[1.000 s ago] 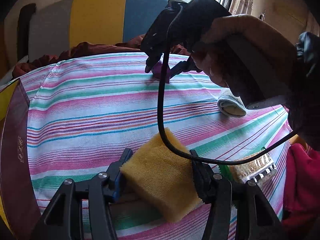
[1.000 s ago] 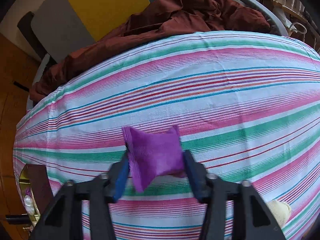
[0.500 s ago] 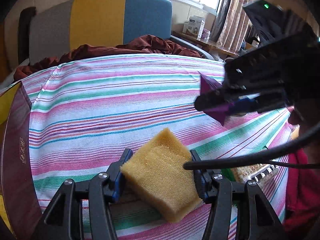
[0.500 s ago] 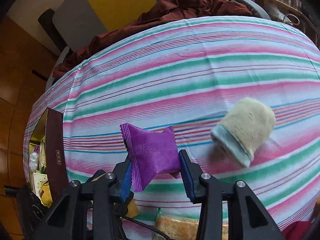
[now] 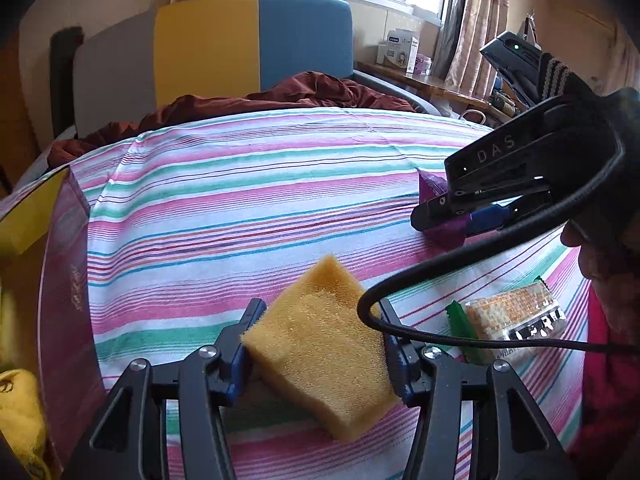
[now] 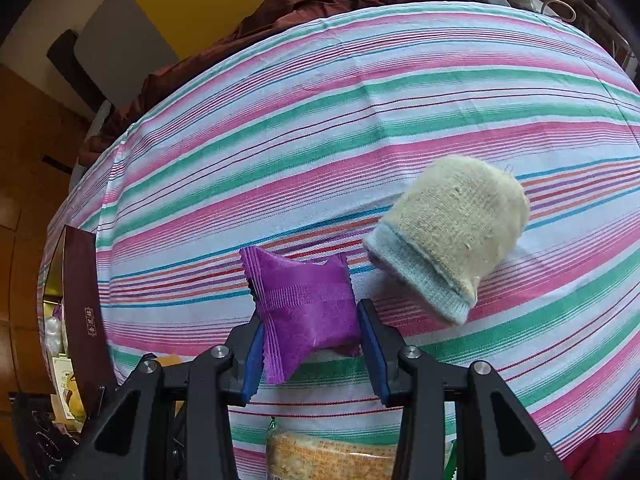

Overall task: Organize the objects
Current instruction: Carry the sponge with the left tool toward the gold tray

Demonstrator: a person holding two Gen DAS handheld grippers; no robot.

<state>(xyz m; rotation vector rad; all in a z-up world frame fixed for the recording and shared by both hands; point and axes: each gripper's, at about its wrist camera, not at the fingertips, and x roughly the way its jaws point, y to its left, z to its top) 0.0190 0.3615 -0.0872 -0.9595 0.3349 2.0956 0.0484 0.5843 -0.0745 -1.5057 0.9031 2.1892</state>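
1. gripping a yellow sponge (image 5: pixel 320 344), the left gripper (image 5: pixel 318 344) holds it above the striped tablecloth (image 5: pixel 224 208).
2. the right gripper (image 6: pixel 310 320) pinches a purple packet (image 6: pixel 306 308) over the cloth.
3. a knitted cap (image 6: pixel 452 232) lies just right of the packet; a cracker pack (image 5: pixel 516 320) lies near the sponge; a dark red box (image 5: pixel 60 300) stands left.

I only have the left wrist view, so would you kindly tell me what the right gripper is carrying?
Observer: The right gripper is shut on a purple packet, held above the striped cloth.
Operator: Thank you. Is anything lying near it that I can't see?
Observer: Yes, a cream knitted hat with a pale blue brim lies on the cloth, just right of the packet.
Operator: And the box on my left, is it empty?
Observer: No, the right wrist view shows the dark red box open, with small packets inside.
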